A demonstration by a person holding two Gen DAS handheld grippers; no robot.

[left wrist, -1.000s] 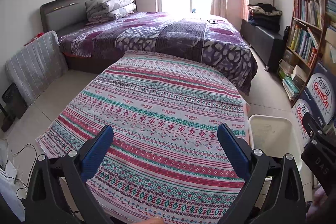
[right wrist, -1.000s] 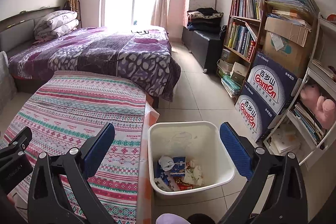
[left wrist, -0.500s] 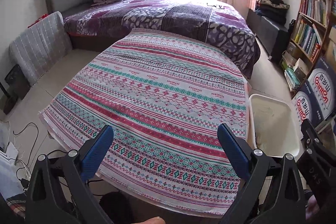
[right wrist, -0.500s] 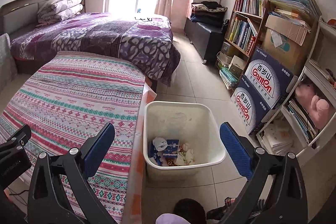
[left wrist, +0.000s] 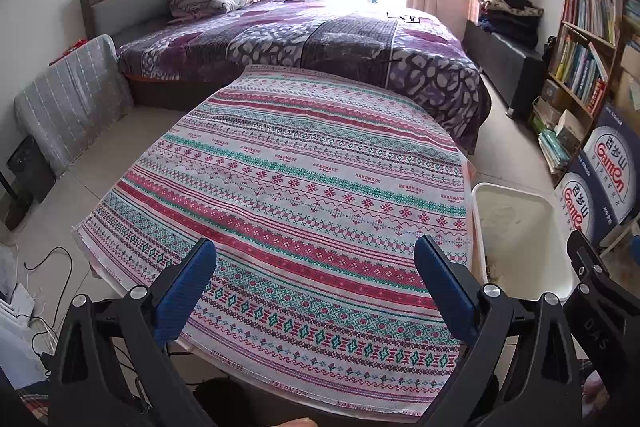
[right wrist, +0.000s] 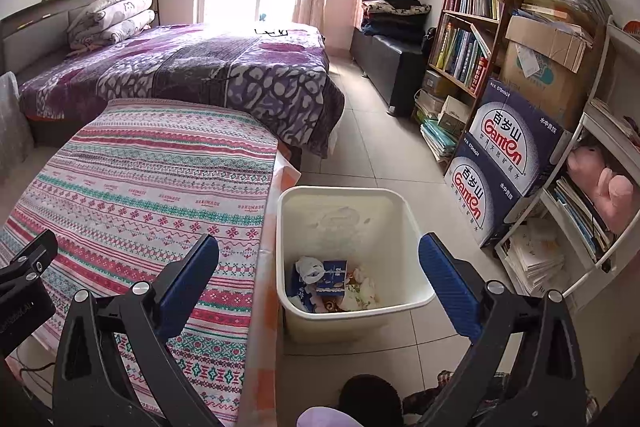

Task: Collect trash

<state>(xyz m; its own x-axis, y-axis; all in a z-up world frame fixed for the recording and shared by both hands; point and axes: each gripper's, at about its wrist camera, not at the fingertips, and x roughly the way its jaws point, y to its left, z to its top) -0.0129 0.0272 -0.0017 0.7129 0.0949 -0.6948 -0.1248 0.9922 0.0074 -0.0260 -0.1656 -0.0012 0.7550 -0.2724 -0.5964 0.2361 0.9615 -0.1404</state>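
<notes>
While both tongs [left wrist: 316, 267] [right wrist: 319, 261] stay spread and empty, bin [right wrist: 404, 215] looks nearer.

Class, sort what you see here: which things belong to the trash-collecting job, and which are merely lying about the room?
Part of the job:
white bin
trash in the bin
left gripper, open
right gripper, open

Just lying about:
patterned tablecloth
bed
bookshelf
water cartons
</notes>
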